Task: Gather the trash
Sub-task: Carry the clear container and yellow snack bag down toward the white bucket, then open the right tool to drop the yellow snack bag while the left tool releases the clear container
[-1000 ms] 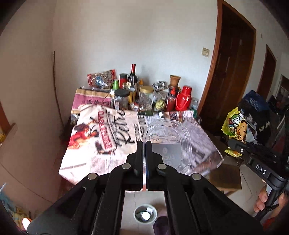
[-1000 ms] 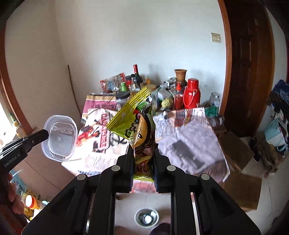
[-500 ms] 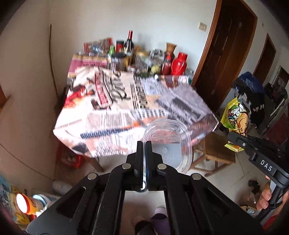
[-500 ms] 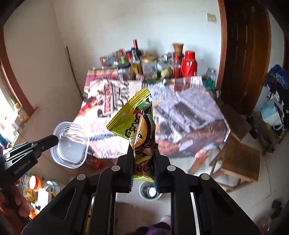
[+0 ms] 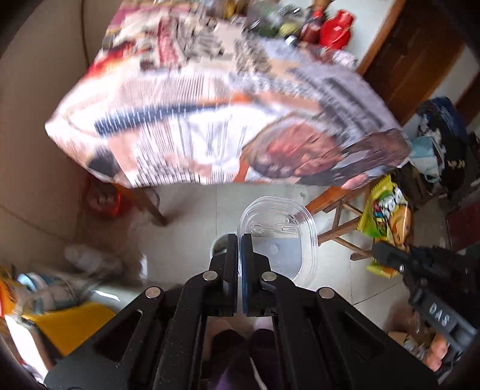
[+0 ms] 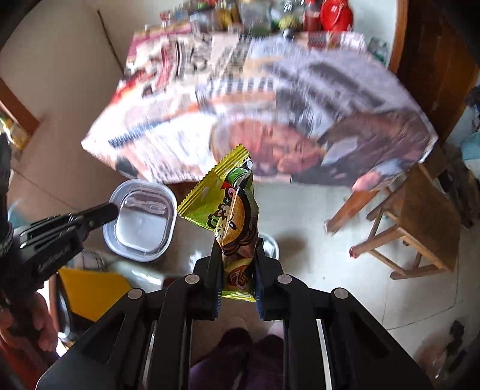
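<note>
The left gripper [image 5: 239, 240], clamped on a clear plastic lid [image 5: 277, 240], and the right gripper [image 6: 237, 243], pinching a yellow snack packet [image 6: 228, 207], hang above the tiled floor [image 6: 303, 210] before a newspaper-covered table [image 6: 255, 105].

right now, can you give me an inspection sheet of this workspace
surface: table draped in printed cloth, near part bare, blurred
job's things: clear plastic lid; yellow snack wrapper; small round bin on floor below
clutter: bottles, red flask at the table's far edge; yellow item, packaging on floor
grippers: left gripper shut on lid's edge; right gripper shut on wrapper
cables: nothing seen
surroundings: wooden stool, tiled floor, door, person's feet
</note>
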The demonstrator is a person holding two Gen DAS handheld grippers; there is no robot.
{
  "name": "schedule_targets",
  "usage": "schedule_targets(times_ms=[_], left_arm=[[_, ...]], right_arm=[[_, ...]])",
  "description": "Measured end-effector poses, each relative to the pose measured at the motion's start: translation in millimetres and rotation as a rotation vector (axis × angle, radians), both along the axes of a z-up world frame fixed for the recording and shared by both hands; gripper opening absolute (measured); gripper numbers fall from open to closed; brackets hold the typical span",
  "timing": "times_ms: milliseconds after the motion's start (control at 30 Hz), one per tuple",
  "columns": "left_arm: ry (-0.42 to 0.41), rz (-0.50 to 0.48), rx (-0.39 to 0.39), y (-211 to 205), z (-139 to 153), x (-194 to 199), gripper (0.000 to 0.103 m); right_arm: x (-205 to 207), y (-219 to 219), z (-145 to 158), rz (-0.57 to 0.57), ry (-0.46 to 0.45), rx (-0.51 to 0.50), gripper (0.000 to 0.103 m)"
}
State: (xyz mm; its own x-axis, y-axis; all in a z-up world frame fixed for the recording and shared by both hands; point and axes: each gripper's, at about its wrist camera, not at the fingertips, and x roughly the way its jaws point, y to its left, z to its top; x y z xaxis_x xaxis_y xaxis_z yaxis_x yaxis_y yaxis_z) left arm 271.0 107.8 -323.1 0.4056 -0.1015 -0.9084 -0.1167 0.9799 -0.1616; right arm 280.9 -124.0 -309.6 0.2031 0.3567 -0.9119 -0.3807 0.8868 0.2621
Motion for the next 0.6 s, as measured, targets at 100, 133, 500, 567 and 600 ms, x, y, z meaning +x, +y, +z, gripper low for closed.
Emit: schedule_targets(times_ms=[100,133,500,567,600], left_arm=[[0.037,0.048,-0.001,-1,-50,11,0.0],[0.049,0.056,0.004,-2,-64,14,0.0],[0.164,0.154,0.032,7,-241,37,0.0],[0.179,0.162,0.026,11,-265,38,0.0],[0.189,0.166,0.026,13,-281,38,0.0]], right_arm=[[6,0,-43,0.039,0.042,-0.018,0.016],[8,0,-53,0.048,0.055,-0.023,0.016],[23,10,-233,0.106,0.173,-0.073,0.016],[26,16,-262,0.109,0.185,-0.074,0.016],[28,19,-273,0.111,0.187,-0.074,0.016]])
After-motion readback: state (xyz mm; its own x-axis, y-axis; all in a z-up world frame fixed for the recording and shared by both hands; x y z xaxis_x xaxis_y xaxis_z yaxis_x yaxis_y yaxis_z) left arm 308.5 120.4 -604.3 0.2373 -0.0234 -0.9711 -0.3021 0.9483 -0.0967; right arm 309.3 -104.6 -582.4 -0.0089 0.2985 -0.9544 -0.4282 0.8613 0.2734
